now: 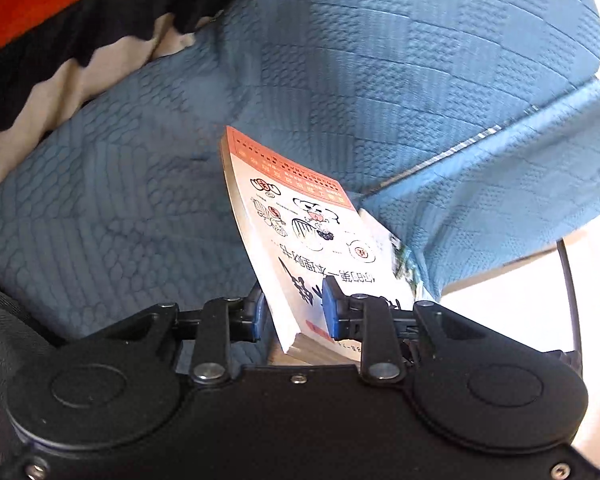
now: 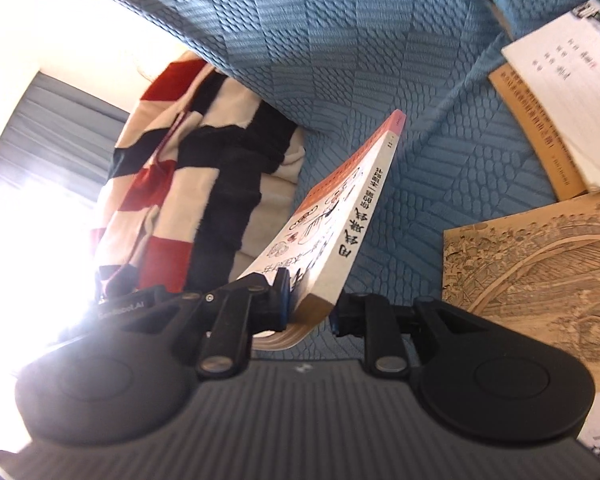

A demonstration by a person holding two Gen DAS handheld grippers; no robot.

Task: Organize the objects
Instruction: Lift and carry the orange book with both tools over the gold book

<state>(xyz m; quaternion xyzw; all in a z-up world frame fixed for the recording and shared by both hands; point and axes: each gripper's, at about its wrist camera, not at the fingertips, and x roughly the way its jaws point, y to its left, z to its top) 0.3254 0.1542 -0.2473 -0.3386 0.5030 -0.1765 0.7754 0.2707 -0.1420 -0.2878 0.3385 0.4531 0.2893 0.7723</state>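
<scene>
Gripping one white-and-orange book (image 1: 296,236) from both ends, the left gripper (image 1: 294,312) and right gripper (image 2: 310,300) carry it over the blue sofa (image 1: 340,60). Judging by this, stacking comes next: three more books (image 2: 540,184) lie beyond, near a striped blanket (image 2: 188,160).

second book (image 1: 396,256) blurred, mostly hidden behind paperback (image 1: 300,236)
</scene>
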